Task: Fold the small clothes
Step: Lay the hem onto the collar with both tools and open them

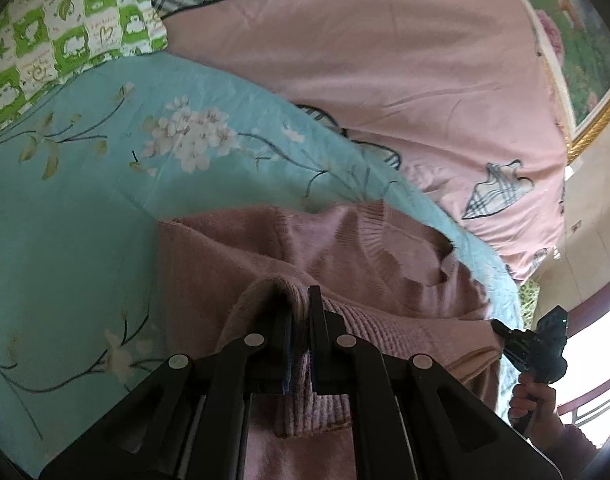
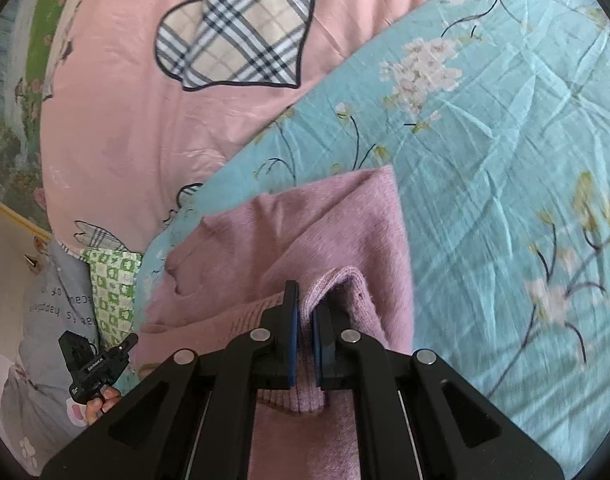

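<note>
One mauve knitted sweater (image 1: 241, 256) lies on the bed. Two black grippers are in view: the left gripper (image 1: 301, 304) and the right gripper (image 2: 305, 300). Two hands hold them, one apiece: the right hand (image 1: 533, 400) and the left hand (image 2: 101, 404). Three printed cloths cover the bed: one turquoise floral sheet (image 1: 85, 200), one pink quilt (image 1: 385, 60) with plaid hearts, and one green-and-white checked cloth (image 1: 65, 28). One grey lettered pillow (image 2: 61, 296) sits at the edge.
</note>
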The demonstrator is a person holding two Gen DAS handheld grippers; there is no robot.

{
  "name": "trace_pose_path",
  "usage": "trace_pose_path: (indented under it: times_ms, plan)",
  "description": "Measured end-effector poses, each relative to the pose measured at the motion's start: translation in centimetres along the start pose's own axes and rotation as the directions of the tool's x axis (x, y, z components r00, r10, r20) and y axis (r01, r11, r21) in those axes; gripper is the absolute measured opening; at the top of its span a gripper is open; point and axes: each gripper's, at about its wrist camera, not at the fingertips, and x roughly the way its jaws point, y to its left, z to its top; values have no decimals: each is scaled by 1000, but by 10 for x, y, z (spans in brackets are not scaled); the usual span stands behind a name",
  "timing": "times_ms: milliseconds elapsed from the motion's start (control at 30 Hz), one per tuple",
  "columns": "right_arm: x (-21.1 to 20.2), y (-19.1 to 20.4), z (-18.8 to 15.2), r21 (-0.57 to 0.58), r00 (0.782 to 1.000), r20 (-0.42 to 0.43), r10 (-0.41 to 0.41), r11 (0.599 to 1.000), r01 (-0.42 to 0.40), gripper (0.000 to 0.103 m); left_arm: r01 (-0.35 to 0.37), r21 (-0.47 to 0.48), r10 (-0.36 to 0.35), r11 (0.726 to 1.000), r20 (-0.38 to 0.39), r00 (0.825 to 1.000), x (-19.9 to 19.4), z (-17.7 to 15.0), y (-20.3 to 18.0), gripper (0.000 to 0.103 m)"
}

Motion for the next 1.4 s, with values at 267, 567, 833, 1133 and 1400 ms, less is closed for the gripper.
trace_pose_path:
  times_ms: [267,567,833,1133,1400]
  plan:
    - [14,-9,3,24,1000,-23,-20,999,21,9,-31,-28,29,999,-39,999,7,-5,7,9]
    - [-46,11,1,-60,994,81,-68,995,73,36,11,123,-6,992,-42,999,-64,-44,-30,32]
    - [6,104,-78,-479,968,-250,16,867,-138,35,138,363,-23,922,-305,952,-2,-105,-113,34]
    - [95,124,-80,-633,894,-418,-163,758,-158,34,81,488,114,869,-357,927,56,-74,-125,24]
    - [108,81,16,-464,973,-84,-217,872,155,10,-145,277,193,950,-154,969,63,11,-66,14]
